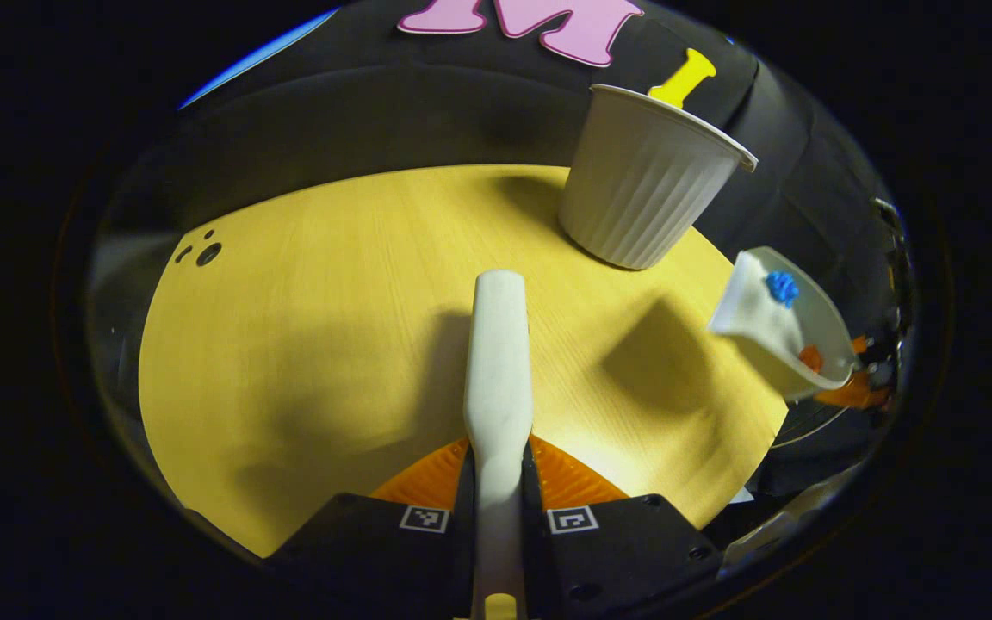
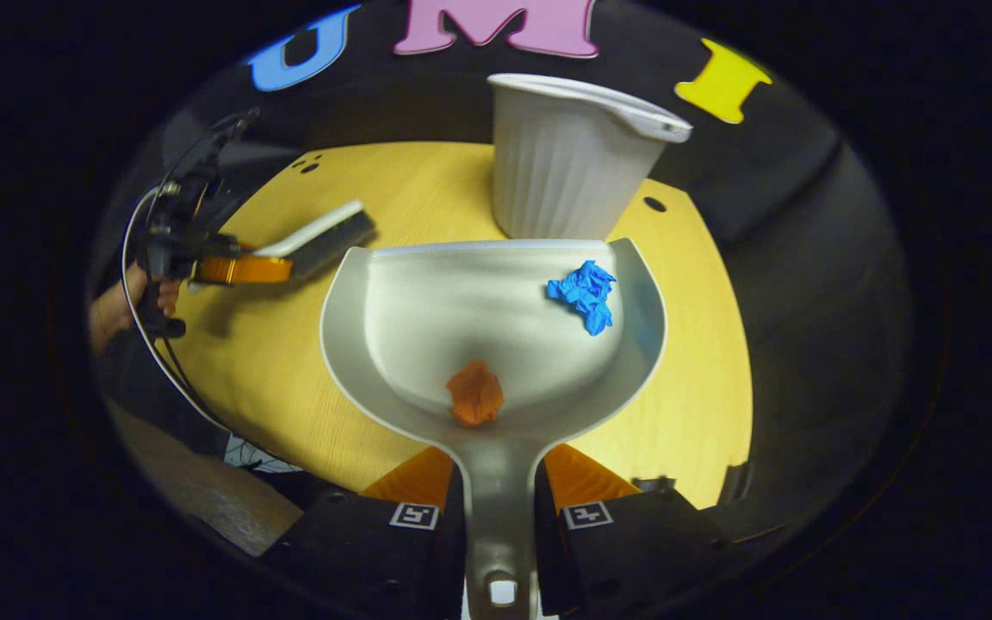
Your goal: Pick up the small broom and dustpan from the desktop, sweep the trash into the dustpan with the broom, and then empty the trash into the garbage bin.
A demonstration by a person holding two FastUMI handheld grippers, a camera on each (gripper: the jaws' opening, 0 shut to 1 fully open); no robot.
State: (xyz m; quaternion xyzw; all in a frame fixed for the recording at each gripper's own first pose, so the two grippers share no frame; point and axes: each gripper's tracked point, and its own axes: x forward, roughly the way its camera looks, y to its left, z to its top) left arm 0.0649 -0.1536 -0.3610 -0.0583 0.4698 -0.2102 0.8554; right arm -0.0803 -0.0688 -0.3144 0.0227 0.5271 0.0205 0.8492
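With the right gripper point(image 2: 500, 508) fingers clenched on the dustpan point(image 2: 496, 319) handle, pan is held up off the tabletop point(image 2: 703, 379), its front lip just short of the garbage bin point(image 2: 569, 164); blue scrap point(image 2: 586, 293) and orange scrap point(image 2: 474, 392) lie inside. Left gripper point(image 1: 498, 482) fingers grasp the broom point(image 1: 496, 362) handle, parked off to the side. Sweeping appears done; emptying step in hand. Next move likely: lift pan over bin rim, tip fwd w/o spilling.
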